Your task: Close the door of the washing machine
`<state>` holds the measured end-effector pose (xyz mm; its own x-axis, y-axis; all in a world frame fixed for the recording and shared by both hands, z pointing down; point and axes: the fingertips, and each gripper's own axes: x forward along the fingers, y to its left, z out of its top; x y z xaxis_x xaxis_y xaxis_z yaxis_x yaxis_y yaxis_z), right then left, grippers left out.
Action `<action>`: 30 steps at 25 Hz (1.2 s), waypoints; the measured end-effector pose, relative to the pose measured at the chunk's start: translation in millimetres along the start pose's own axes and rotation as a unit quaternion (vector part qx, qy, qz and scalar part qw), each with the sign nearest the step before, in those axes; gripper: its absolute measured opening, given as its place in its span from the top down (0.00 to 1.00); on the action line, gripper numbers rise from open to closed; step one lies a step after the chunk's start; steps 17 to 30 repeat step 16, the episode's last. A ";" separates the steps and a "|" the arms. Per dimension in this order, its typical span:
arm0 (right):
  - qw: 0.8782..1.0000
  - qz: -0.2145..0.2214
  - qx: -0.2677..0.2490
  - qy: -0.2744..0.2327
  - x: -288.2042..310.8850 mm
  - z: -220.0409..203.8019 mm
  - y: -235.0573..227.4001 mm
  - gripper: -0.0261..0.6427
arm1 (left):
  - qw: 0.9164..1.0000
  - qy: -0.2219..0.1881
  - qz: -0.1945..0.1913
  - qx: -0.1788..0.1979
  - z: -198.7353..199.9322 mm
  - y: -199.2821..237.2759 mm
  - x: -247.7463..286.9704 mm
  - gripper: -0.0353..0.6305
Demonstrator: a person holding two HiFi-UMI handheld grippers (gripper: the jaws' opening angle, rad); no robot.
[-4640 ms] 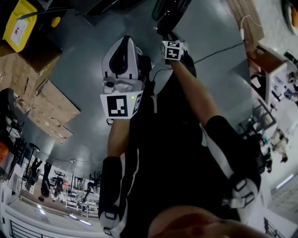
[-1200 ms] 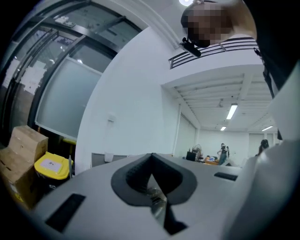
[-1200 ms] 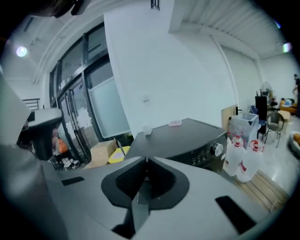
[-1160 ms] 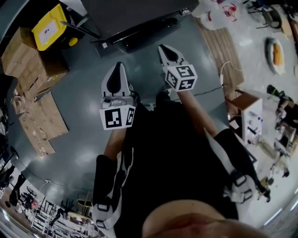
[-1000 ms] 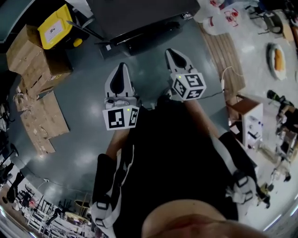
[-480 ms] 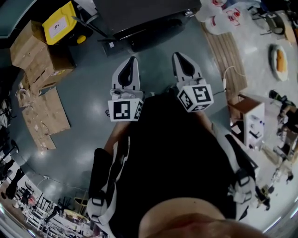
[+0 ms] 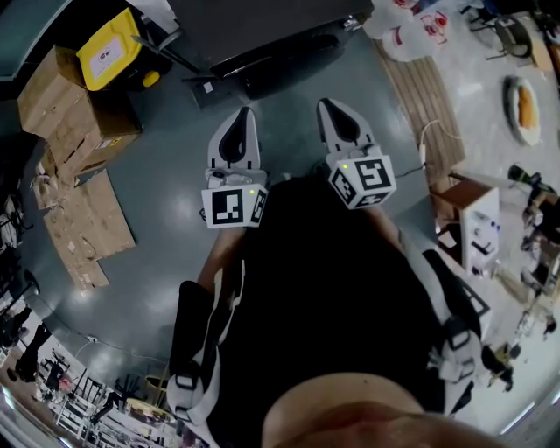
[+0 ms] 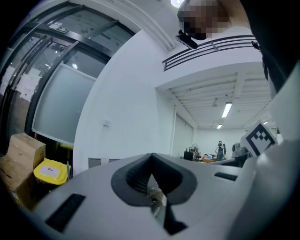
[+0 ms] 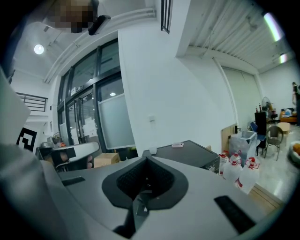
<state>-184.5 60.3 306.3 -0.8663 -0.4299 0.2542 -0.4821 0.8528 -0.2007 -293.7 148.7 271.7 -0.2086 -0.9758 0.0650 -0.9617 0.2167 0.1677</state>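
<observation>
The white left gripper (image 7: 243, 114) and white right gripper (image 7: 328, 105) are being held side by side, jaws together and empty. Just ahead of them, the dark grey box-shaped washing machine (image 7: 262, 26) is being judged already shut, with seemingly nothing left to do.

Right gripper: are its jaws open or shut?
Shut. The right gripper view shows the right gripper with its jaw tips together and nothing between them.

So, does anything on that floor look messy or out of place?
Mostly the flattened cardboard lying loose on the grey floor at the left, beside the stacked cardboard boxes. Its ragged pieces look dropped there rather than stored. Nothing looks spilled or broken.
</observation>
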 end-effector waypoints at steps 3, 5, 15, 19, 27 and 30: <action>1.000 -0.002 0.004 0.003 0.3 -2.9 0.3 0.95 | 1.000 -0.003 0.000 0.001 -0.2 1.4 -1.5 0.94; 1.000 -0.003 0.007 0.001 0.0 -2.1 0.3 0.95 | 1.000 -0.002 0.000 -0.002 -0.1 1.2 -1.6 0.94; 1.000 -0.001 0.002 0.003 2.7 -0.5 5.3 0.95 | 1.000 -0.006 -0.004 -0.004 2.8 3.5 -2.3 0.94; 1.000 -0.001 0.001 0.003 3.5 -0.6 6.2 0.95 | 1.000 -0.006 -0.004 -0.006 3.1 4.1 -2.3 0.94; 1.000 -0.001 0.001 0.003 3.5 -0.6 6.2 0.95 | 1.000 -0.006 -0.004 -0.006 3.1 4.1 -2.3 0.94; 1.000 -0.001 0.001 0.003 3.5 -0.6 6.2 0.95 | 1.000 -0.006 -0.004 -0.006 3.1 4.1 -2.3 0.94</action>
